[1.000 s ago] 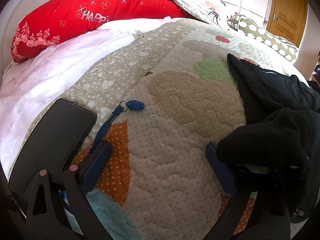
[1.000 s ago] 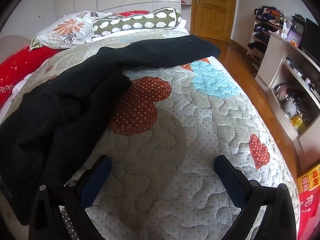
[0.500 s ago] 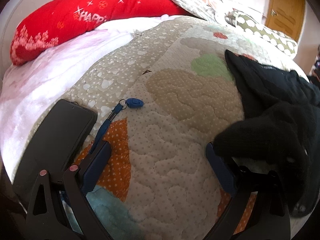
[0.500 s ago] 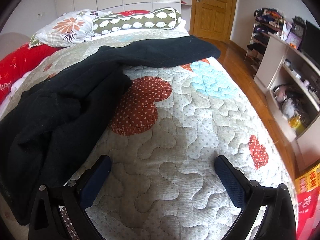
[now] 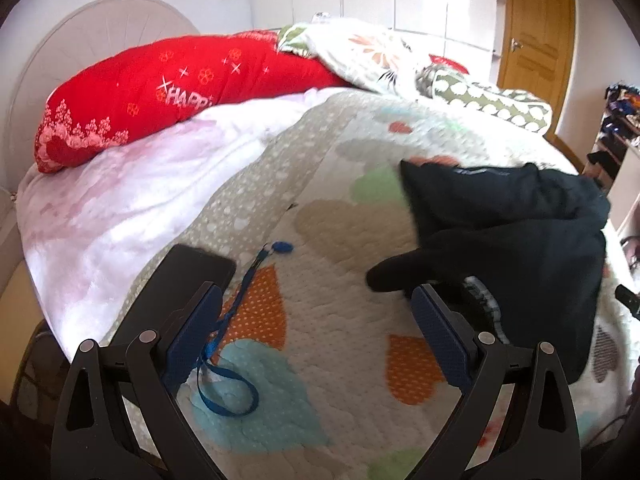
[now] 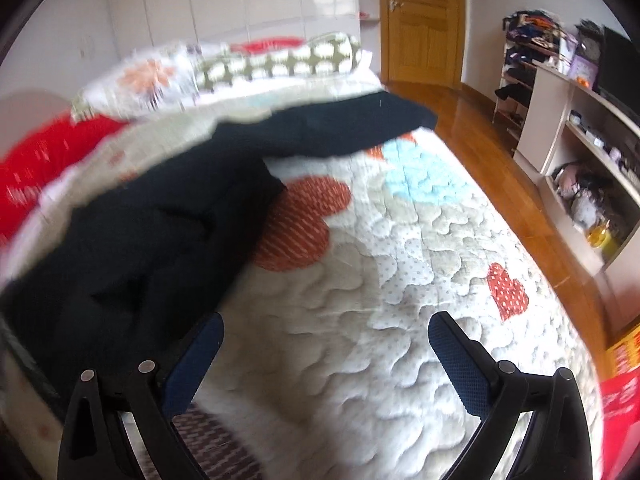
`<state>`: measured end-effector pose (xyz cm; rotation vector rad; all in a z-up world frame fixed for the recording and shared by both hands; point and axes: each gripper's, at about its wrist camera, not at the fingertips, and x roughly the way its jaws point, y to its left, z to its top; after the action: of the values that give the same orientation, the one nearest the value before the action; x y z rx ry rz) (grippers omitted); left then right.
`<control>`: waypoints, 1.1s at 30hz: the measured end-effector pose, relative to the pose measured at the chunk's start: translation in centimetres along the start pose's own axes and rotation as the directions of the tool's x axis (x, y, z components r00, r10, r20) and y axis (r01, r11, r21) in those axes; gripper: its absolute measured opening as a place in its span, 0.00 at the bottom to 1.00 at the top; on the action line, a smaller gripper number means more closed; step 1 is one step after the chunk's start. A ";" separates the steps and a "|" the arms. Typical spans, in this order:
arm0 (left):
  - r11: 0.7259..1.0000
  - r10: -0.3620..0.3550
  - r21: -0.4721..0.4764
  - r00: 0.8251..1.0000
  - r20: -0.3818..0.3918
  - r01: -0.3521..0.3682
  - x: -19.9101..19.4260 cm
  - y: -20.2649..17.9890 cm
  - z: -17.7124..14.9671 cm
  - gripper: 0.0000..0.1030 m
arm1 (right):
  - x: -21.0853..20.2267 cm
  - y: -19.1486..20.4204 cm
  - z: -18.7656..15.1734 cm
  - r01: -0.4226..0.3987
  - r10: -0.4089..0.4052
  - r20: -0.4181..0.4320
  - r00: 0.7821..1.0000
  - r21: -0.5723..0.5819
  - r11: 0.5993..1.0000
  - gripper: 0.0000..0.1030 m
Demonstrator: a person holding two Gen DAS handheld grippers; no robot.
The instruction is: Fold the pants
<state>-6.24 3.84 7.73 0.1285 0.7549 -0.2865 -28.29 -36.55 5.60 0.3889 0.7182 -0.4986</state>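
left wrist: low over quilt (image 5: 320, 360), facing headboard | right wrist: toward door | shared: pants (image 5: 520, 248)

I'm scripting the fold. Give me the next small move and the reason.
Probably bring the left gripper, jaws open and empty, right to the near bunched edge of the black pants and close on it. The right gripper is open too, over bare quilt; the pants lie crumpled, unfolded.

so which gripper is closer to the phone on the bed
Left. The left gripper hangs open right by the phone, which lies just past its left finger beside a blue lanyard. The right gripper is open over bare quilt near the black pants; no phone shows there.
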 end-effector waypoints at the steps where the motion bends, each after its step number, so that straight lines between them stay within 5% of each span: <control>1: 1.000 -0.005 0.000 1.000 0.006 0.005 -0.3 -0.1 0.1 0.93 | -0.6 0.3 0.1 -0.026 0.026 0.009 1.000 -0.007 1.000 0.99; 11: 0.998 -0.067 0.003 0.998 0.018 0.067 -1.4 -2.6 0.8 0.93 | -3.5 4.3 0.6 -0.074 0.088 0.082 0.993 -0.163 0.984 0.99; 15: 0.996 -0.086 0.008 0.996 0.016 0.086 -1.6 -3.6 0.3 0.93 | -3.3 4.0 1.1 -0.117 0.126 0.059 0.990 -0.146 0.982 0.97; 19: 0.994 -0.107 0.008 0.994 -0.013 0.107 -0.7 -3.8 -0.2 0.93 | -2.7 3.1 1.2 -0.130 0.137 0.043 0.990 -0.138 0.982 0.82; 29: 0.979 -0.202 -0.035 0.974 -0.099 0.200 3.0 -5.1 -0.8 0.93 | 1.7 -1.2 3.1 -0.206 0.206 0.003 0.979 0.019 0.978 0.77; 33: 0.964 -0.263 -0.079 0.957 -0.125 0.255 4.4 -6.0 -0.2 0.93 | 5.0 -1.2 4.5 -0.256 0.259 -0.040 0.965 0.052 0.965 0.53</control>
<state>-5.16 -2.74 4.45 -0.0112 0.9159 -0.5078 -23.35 -41.29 5.02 0.5309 0.6899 -0.2610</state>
